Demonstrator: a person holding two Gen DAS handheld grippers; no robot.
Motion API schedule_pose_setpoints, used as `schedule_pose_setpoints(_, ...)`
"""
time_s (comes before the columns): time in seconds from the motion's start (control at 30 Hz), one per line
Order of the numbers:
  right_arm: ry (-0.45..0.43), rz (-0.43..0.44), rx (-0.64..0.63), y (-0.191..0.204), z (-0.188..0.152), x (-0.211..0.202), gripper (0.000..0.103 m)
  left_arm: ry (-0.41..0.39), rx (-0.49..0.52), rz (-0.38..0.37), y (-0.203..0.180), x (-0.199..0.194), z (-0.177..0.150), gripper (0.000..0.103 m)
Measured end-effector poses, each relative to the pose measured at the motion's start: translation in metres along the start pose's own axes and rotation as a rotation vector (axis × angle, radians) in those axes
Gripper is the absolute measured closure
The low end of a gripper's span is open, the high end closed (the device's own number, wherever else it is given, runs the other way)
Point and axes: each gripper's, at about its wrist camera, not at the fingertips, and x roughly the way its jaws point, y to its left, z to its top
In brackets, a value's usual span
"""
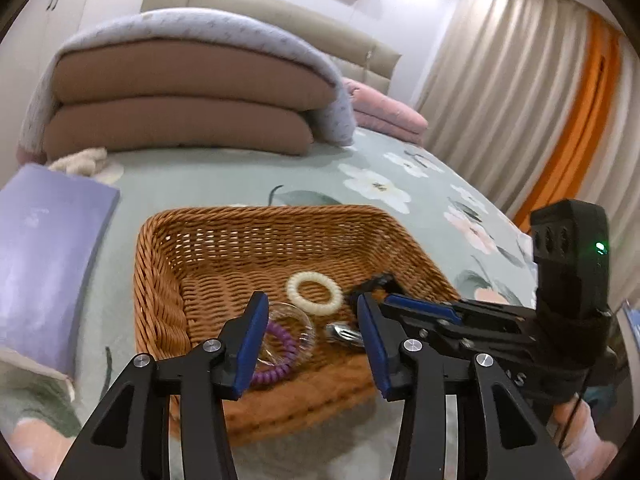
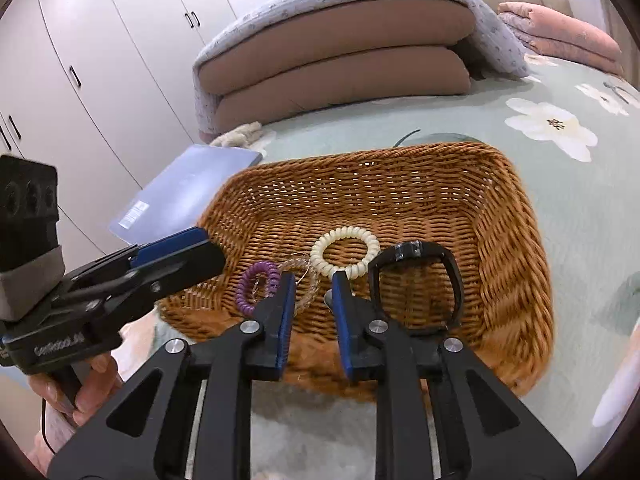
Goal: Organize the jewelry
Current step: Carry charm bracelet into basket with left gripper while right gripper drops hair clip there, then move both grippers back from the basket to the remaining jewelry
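Cream coil bracelet (image 2: pixel 345 252): light, springy; I pinch one side of its loop.
Basket (image 2: pixel 516 240): near edge.
Left hand-held gripper (image 1: pixel 312 332): wide open, empty.
Right hand-held gripper (image 2: pixel 313 312): partly open, empty.

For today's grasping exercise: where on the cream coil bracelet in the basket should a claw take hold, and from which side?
Grip the cream coil bracelet across one strand of its loop, one finger inside the hole and one outside. Come from above: it seems to lie flat on the floor of the wicker basket, and the walls block a sideways approach. Its far arc looks freest; the near arc sits close to the clear bracelet.

Likely a home bedroom: bed (image 1: pixel 240 172) with folded quilts (image 1: pixel 180 92) (wardrobe (image 2: pixel 80 60) beside), curtains (image 1: pixel 520 92).
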Motion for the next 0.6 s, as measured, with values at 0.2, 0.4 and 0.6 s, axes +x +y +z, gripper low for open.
schedule_pose_setpoints(0.2, -0.026, 0.053, 0.010, 0.012, -0.024, -0.041, 0.036, -0.034, 0.024, -0.018, -0.018, -0.052, -0.015, 0.051)
schedule_pose_setpoints(0.4, -0.026, 0.023, -0.022, 0.032, -0.057, -0.089, 0.019, -0.087, 0.036, -0.030, -0.034, -0.118, -0.043, 0.041)
schedule_pose_setpoints(0.6, -0.095, -0.051, -0.083, 0.054, -0.107, -0.147, 0.014, -0.122, -0.013, -0.023, -0.038, -0.173, -0.090, 0.040)
